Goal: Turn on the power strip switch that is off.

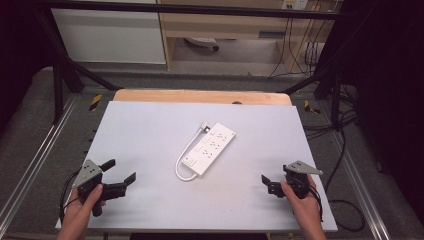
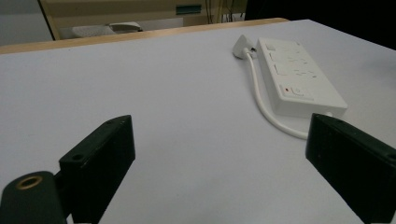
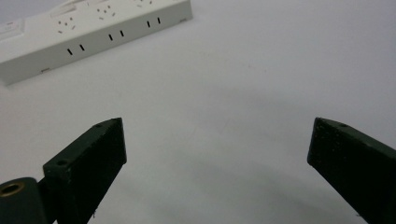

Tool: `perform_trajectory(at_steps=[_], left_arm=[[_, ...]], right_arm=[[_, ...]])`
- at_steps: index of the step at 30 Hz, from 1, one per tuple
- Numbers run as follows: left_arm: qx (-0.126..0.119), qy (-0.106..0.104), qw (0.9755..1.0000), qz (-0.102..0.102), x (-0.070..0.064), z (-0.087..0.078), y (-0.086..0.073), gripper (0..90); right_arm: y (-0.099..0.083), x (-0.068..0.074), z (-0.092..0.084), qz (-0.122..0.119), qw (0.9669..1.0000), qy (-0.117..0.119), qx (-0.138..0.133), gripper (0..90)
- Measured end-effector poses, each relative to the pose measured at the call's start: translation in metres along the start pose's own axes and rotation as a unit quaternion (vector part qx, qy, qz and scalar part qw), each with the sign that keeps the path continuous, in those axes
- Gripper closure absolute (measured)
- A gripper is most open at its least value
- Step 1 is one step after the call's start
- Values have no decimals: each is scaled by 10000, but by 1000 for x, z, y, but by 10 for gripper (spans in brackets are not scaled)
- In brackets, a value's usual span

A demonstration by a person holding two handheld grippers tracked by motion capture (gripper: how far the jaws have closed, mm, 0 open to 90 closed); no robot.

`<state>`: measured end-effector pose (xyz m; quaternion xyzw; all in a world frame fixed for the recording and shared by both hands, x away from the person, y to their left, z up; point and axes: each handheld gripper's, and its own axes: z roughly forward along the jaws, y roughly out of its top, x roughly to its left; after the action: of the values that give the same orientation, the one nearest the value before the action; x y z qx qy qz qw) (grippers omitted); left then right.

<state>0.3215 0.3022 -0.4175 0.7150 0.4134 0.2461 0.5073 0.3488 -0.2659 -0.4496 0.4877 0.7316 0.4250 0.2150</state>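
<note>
I have both claws spread wide and empty, left claw [image 1: 119, 176] and right claw [image 1: 268, 183] low at the near corners of the worktop [image 1: 150, 130]. The power strip [image 1: 211, 148] lies mid-worktop, well apart from both, its cord [image 1: 186, 150] looped alongside. A careless approach could snag that cord, or shove the smooth strip sideways instead of gripping it.

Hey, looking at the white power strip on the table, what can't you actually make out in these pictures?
- White rectangular plastic power strip: in the right gripper view the top and left edges cut off both its ends.
- Its red-marked switch: any lettering is too small and blurred in the left gripper view.
- White plug on its looped cord: prongs too small to see from the high view.
- Strip's underside: hidden against the pale table.
</note>
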Motion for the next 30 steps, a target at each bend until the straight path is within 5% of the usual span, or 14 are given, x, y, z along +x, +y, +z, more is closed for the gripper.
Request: perform_trajectory(at_steps=[4,12,22,30], left_arm=[[-7,7,10000,3,1,0,0,83],[-4,-11,10000,10,1,0,0,83],[-5,-63,9999,85,-1,1,1,84],[-39,-51,10000,-2,1,1,1,54]], right_arm=[[2,0,0,-77,9996,-38,-251,55],[4,-3,-4,135,9990,42,-427,49],[11,3,-13,21,9963,122,-854,46],[15,6,-11,-14,9956,197,-919,40]])
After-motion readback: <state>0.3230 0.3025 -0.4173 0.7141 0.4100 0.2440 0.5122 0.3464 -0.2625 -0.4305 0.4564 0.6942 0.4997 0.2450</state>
